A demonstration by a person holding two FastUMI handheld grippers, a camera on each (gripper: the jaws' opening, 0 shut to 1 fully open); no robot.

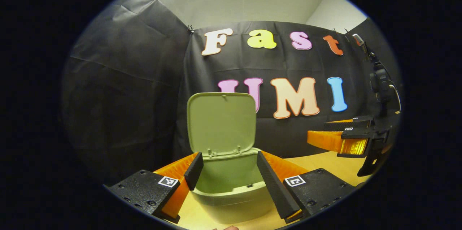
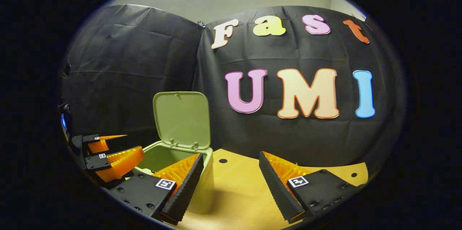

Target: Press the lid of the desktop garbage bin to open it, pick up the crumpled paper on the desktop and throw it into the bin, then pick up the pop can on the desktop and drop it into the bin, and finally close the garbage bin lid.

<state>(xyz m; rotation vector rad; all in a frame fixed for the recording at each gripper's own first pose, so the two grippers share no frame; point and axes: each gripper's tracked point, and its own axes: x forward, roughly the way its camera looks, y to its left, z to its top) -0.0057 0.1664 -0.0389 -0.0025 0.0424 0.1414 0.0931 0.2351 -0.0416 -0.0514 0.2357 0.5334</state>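
The garbage bin [image 1: 231, 190] stands upright on the pale wooden worktop [image 2: 238, 194], its mouth facing up and its lid [image 1: 221, 123] swung fully back on the rear hinges, so the lid stands nearly vertical with its inner face turned toward the left gripper view. In that view the left tongs [image 1: 231, 176] are spread wide with nothing between them, one finger on each side of the bin's open mouth, just in front of and above its rim. What lies inside the bin cannot be made out. In the right gripper view the bin [image 2: 202, 186] sits to the left with its lid [image 2: 181, 120] raised, and the right tongs [image 2: 231, 186] are likewise wide apart and hold nothing, hanging over bare worktop just beside the bin. The right tongs also appear at the right edge of the left gripper view [image 1: 355, 143], off to the bin's side.
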